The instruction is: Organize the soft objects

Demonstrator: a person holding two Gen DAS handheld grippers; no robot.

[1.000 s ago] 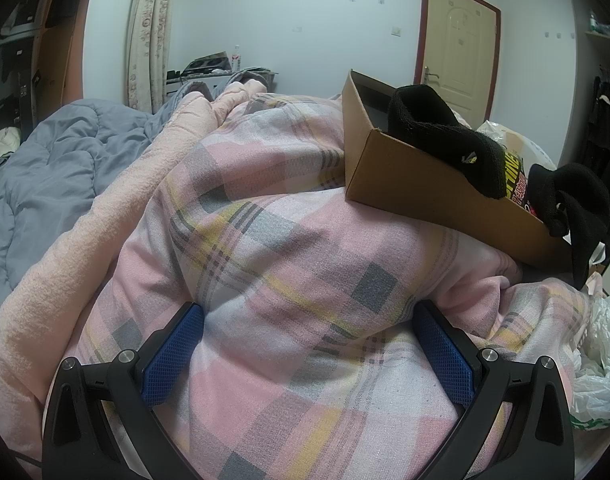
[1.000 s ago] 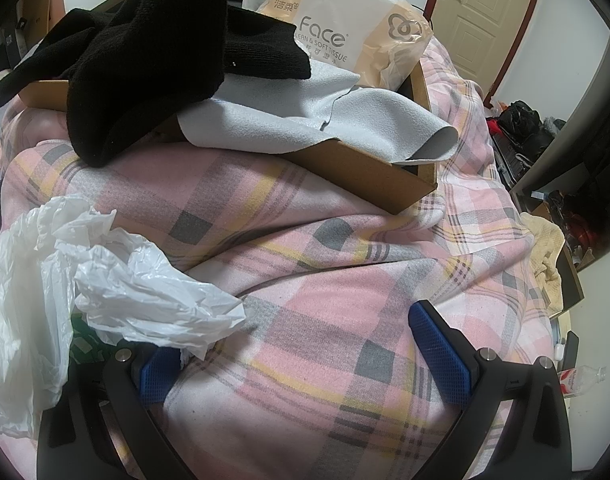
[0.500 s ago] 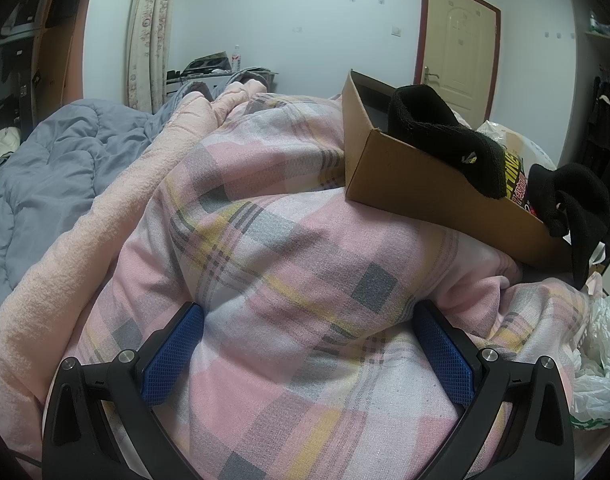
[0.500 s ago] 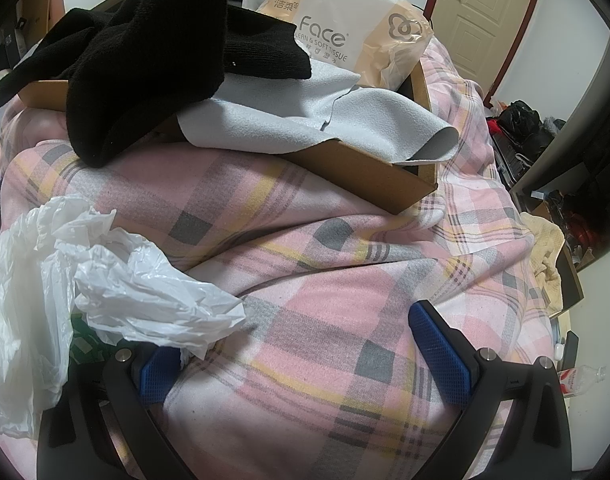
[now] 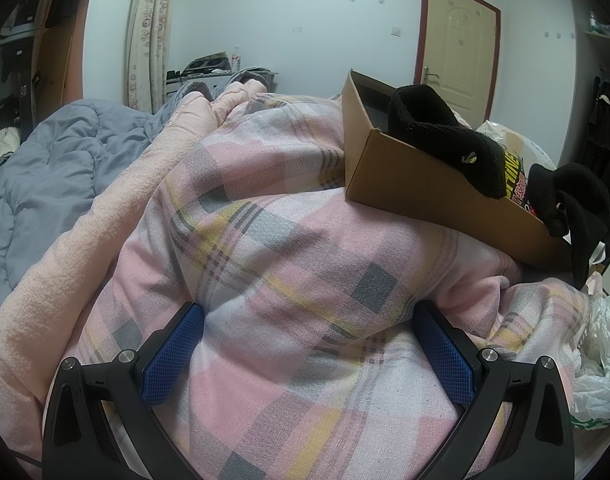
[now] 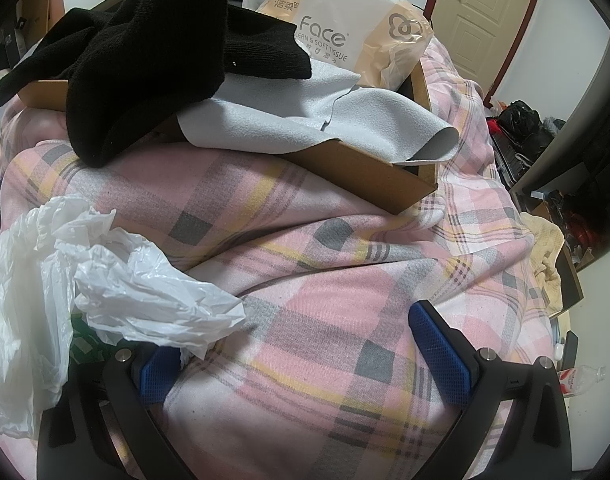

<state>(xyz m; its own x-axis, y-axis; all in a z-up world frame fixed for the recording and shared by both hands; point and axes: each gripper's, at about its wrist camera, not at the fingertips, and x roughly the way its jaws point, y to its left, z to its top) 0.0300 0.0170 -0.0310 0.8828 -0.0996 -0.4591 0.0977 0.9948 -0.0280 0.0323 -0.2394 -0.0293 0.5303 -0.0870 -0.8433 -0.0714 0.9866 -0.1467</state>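
A brown cardboard box (image 5: 433,192) sits on a pink plaid blanket (image 5: 289,264) on the bed. Black socks (image 5: 445,136) hang over its rim. In the right wrist view the box (image 6: 369,176) holds black socks (image 6: 145,64), a grey cloth (image 6: 305,120) draped over its edge, and a tissue pack (image 6: 345,28). A crumpled white plastic bag (image 6: 105,280) lies by my right gripper's left finger. My left gripper (image 5: 305,344) is open and empty over the blanket. My right gripper (image 6: 297,352) is open and empty, just beside the bag.
A grey quilt (image 5: 45,184) and a peach fleece blanket (image 5: 85,248) lie left of the plaid blanket. A door (image 5: 457,52) stands behind the box. Dark bags and clutter (image 6: 525,128) sit on the floor right of the bed, with a plastic bottle (image 6: 577,376).
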